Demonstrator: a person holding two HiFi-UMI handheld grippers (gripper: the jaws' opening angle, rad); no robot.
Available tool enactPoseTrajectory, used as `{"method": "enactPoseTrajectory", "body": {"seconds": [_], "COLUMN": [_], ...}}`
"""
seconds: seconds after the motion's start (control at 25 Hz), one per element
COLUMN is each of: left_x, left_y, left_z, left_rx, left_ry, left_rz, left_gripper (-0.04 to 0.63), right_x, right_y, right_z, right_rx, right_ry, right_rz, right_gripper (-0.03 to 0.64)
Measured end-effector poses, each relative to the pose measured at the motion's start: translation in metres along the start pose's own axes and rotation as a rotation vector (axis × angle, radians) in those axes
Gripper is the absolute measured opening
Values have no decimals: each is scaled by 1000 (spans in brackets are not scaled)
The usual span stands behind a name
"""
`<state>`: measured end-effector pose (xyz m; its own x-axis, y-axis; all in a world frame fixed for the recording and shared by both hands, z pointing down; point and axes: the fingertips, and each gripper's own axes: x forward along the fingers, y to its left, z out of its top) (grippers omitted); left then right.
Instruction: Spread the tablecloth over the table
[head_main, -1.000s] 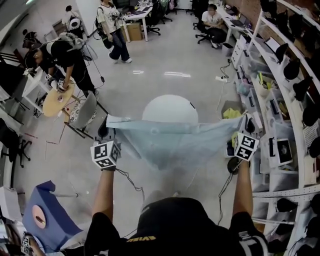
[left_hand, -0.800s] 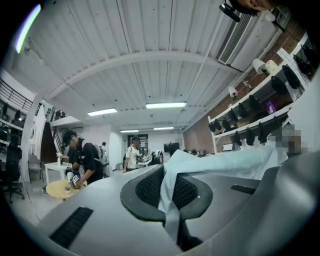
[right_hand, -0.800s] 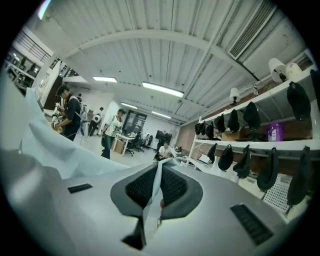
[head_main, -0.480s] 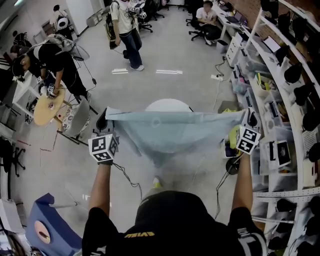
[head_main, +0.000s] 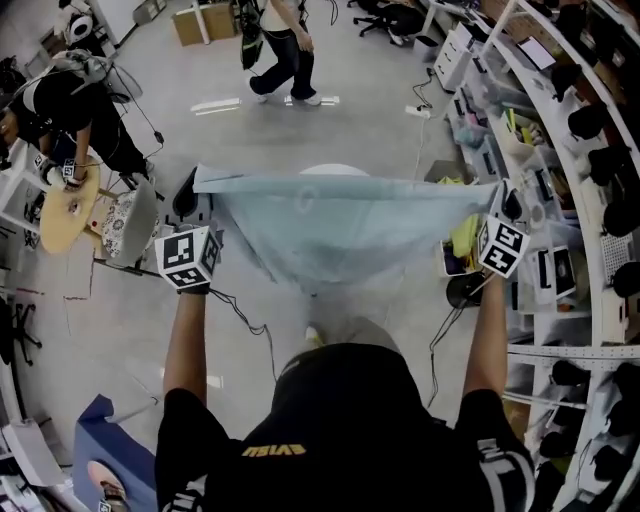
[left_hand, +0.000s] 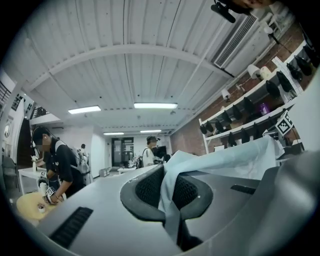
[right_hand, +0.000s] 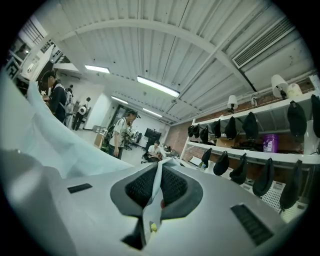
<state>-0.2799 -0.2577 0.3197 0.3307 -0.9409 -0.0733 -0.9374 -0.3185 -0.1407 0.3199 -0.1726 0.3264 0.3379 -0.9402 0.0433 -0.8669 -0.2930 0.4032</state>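
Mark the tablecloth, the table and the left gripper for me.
tablecloth (head_main: 340, 225), head view, middle of the stretched light-blue sheet.
table (head_main: 333, 170), head view, sliver of white top beyond the tablecloth's far edge.
left gripper (head_main: 186, 196), head view, tip of the jaws, shut on a tablecloth corner.

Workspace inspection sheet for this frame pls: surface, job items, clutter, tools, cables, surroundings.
Surface: table, round and white, mostly hidden behind the cloth; its top can't be read.
Job's things: tablecloth, light blue, stretched in the air between both tools, middle sagging; not laid yet.
Clutter: nothing seen on the sliver of table showing.
Grippers: left tool shut on one cloth corner; right tool shut on the other.
Cables: black cable hangs from the left tool, another from the right.
Surroundings: shelving close on the right; wooden side table left; people nearby.
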Motion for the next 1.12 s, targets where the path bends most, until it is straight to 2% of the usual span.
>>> {"method": "enactPoseTrajectory", "body": {"seconds": [0.16, 0.28, 0.56, 0.68, 0.96, 1.12], "left_x": [27, 52, 120, 147, 208, 243], "left_y": [10, 11, 11, 7, 3, 0], "left_z": [-19, -29, -44, -48, -53, -46], "left_rx": [22, 19, 43, 56, 28, 49], "left_ry": [28, 47, 86, 102, 152, 155], "left_rz": [-7, -5, 11, 26, 70, 87], "left_gripper": [20, 20, 20, 20, 20, 20], "right_x": [26, 54, 148, 186, 269, 308], "right_y": [12, 18, 34, 35, 41, 42], "right_z": [-6, -12, -26, -30, -28, -29], "right_rx": [46, 41, 48, 46, 34, 20], "right_ry": [15, 30, 57, 61, 58, 54], "right_rz": [7, 9, 56, 77, 125, 152], "right_gripper": [9, 9, 9, 9, 9, 9]}}
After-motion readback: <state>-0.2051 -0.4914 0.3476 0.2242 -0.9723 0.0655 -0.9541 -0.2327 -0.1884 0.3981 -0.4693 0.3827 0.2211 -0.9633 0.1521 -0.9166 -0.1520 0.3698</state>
